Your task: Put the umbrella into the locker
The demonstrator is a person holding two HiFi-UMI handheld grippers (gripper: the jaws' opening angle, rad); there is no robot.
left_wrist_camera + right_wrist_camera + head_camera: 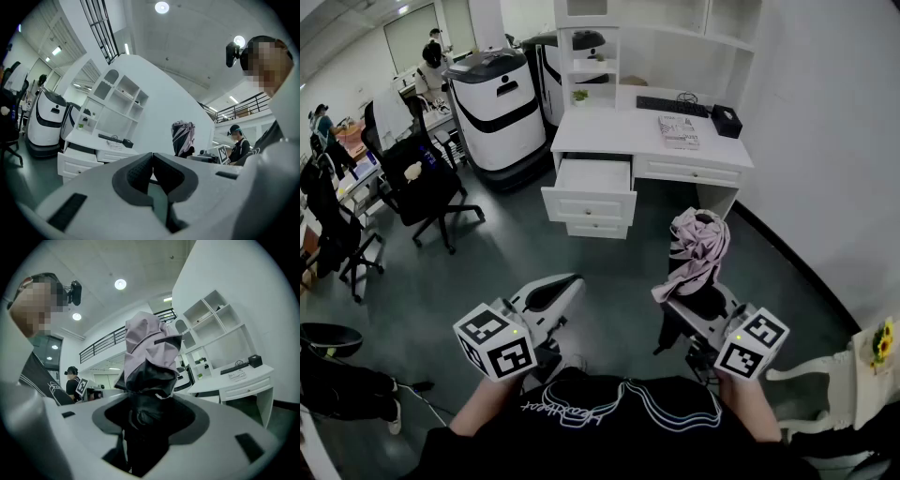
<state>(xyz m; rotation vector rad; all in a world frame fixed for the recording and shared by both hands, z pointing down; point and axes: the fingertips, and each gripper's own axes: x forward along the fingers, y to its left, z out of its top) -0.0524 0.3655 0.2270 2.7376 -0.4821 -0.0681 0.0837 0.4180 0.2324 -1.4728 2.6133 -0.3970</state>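
Two grippers: right gripper [698, 314] clamps one folded pink-and-black umbrella [698, 251], held upright; left gripper [555, 292] jaws pressed together, nothing between. One white desk [609, 131] ahead, one drawer [592, 178] open, well apart from umbrella.

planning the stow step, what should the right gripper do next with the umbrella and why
Probably carry it forward toward the open drawer: the right gripper is clamped on the folded umbrella, well short of the white desk, and that drawer already stands pulled out.
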